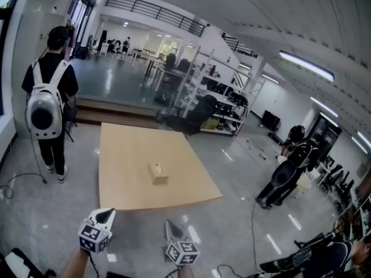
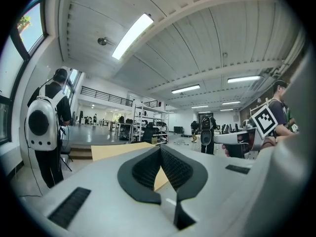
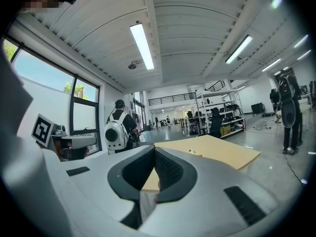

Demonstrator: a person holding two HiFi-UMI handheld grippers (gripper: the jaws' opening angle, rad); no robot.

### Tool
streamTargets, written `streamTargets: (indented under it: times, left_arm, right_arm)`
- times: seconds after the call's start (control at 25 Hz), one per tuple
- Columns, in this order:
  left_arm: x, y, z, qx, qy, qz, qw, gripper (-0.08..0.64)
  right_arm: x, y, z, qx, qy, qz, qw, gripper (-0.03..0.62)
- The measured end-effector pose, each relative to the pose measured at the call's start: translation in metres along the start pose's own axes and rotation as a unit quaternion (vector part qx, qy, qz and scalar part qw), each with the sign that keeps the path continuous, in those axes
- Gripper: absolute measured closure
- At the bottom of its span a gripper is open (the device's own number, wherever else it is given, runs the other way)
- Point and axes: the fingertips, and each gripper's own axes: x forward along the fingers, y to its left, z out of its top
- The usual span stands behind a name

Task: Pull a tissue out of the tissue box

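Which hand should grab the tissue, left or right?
Probably right. The right gripper sits almost straight below the tissue box in the head view; the left gripper is off to the side. Both are short of the table.

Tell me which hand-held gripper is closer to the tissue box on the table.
Right, slightly. The right hand-held gripper is almost in line with the tissue box, short of the table; the left hand-held gripper is also short, offset leftward.

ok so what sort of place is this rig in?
Looks like a big open lab or workshop hall: metal shelving racks, a mezzanine railing, ceiling strip lights, and a wooden table carrying the tissue box.
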Motion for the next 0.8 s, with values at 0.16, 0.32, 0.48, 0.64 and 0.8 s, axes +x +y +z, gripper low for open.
streamTargets:
  times: [0.16, 0.32, 0.48, 0.64, 0.8]
  left_arm:
    - [0.015, 0.003, 0.001, 0.0, -0.001, -0.007, 1.0, 0.553]
    - [0.038, 0.005, -0.005, -0.004, 0.008, -0.011, 0.9999, 0.552]
    - [0.07, 0.009, -0.004, -0.002, 0.008, -0.008, 0.9999, 0.552]
    - [0.105, 0.012, -0.002, -0.003, 0.007, -0.006, 0.9999, 0.552]
    - [0.144, 0.018, -0.004, -0.009, 0.013, 0.002, 0.9999, 0.552]
  right_arm:
    - [0.012, -0.006, 0.001, -0.001, 0.002, -0.003, 1.0, 0.581]
    - [0.026, -0.021, 0.004, 0.0, 0.002, -0.003, 1.0, 0.581]
    - [0.05, -0.045, 0.002, 0.005, 0.004, -0.002, 1.0, 0.581]
    - [0.076, -0.071, 0.005, 0.004, 0.009, 0.001, 1.0, 0.581]
    - [0.104, -0.101, 0.008, 0.004, 0.016, 0.01, 1.0, 0.581]
